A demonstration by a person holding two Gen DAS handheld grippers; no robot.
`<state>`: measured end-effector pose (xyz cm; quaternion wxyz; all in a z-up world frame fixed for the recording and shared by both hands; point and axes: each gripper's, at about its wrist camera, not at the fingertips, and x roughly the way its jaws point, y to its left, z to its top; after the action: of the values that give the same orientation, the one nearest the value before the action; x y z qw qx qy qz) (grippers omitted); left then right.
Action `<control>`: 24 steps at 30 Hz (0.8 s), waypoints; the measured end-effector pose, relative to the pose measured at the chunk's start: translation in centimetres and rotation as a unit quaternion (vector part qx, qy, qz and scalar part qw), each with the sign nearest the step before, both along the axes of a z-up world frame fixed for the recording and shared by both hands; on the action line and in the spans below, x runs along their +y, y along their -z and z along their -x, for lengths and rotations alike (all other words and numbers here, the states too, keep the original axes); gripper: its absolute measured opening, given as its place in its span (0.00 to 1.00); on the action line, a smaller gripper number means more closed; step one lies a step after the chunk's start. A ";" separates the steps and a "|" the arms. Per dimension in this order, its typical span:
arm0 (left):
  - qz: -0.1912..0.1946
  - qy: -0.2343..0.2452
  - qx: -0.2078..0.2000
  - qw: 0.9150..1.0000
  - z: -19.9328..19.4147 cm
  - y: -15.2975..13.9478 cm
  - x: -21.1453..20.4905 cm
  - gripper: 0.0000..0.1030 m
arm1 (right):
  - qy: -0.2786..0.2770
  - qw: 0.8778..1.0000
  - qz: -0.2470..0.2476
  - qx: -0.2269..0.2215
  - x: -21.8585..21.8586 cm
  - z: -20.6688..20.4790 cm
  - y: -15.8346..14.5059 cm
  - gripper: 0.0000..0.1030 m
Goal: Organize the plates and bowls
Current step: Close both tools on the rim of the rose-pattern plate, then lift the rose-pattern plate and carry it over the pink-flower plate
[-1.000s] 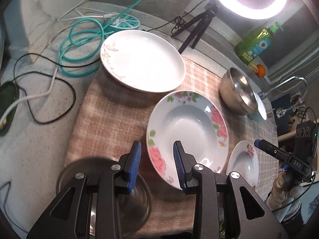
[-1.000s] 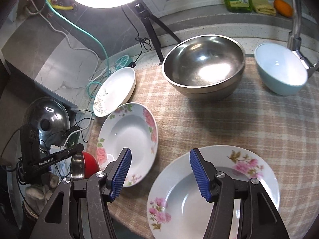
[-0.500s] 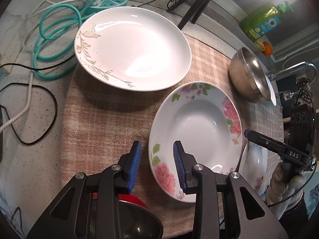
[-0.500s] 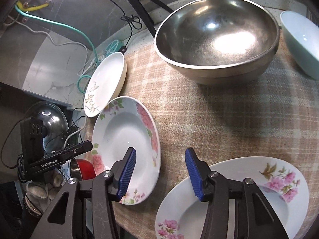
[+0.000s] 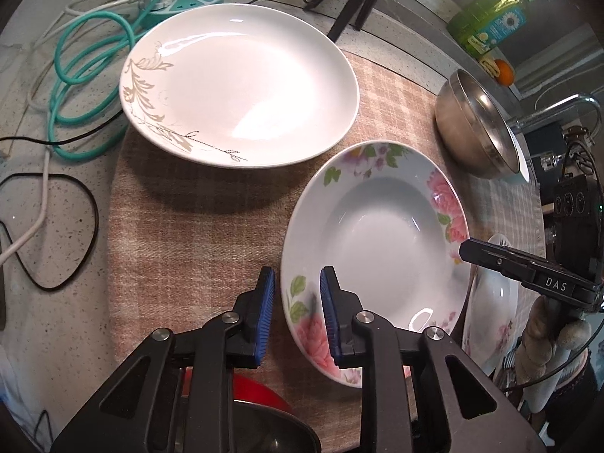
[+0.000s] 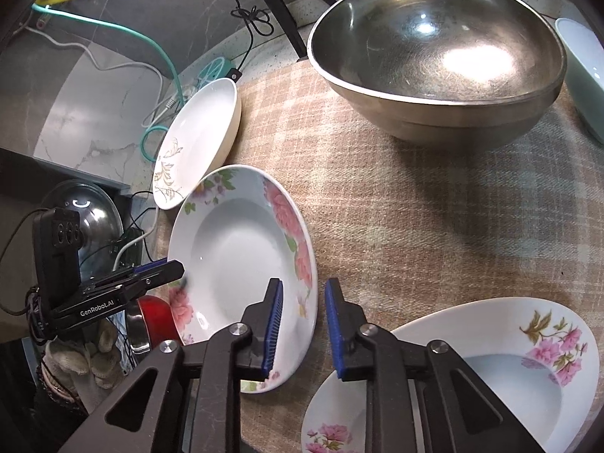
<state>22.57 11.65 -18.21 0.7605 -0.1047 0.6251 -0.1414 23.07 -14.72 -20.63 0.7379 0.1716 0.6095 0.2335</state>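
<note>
A rose-patterned deep plate (image 5: 381,241) lies on the checked cloth; it also shows in the right wrist view (image 6: 241,264). My left gripper (image 5: 296,319) is open, its jaws straddling the plate's near-left rim. My right gripper (image 6: 302,326) is open, its jaws straddling the plate's opposite rim. A white plate with a gold leaf pattern (image 5: 241,83) lies behind it. A second pink-flowered plate (image 6: 490,373) lies under my right gripper. A large steel bowl (image 6: 434,53) and a pale blue bowl (image 6: 581,68) stand at the back.
Checked cloth (image 5: 188,226) covers the speckled counter. Teal hose (image 5: 75,75) and cables (image 5: 56,226) lie at the left. A red-and-steel bowl (image 6: 151,317) and a steel lid (image 6: 87,211) sit off the counter edge. A green soap bottle (image 5: 490,22) stands behind.
Both grippers have moved closer to the rose-patterned plate from opposite sides, and each now has its jaws around the rim. The right gripper's jaws have narrowed.
</note>
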 end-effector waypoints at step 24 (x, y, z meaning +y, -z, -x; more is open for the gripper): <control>-0.005 -0.007 -0.014 1.000 0.1 -0.7 -0.6 0.16 | 0.025 1.000 0.004 0.002 -0.7 0.5 -0.2 0.08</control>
<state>22.48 11.01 -17.55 0.7706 -0.1030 0.6143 -0.1347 22.59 -15.46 -20.47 0.7429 0.1841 0.6078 0.2119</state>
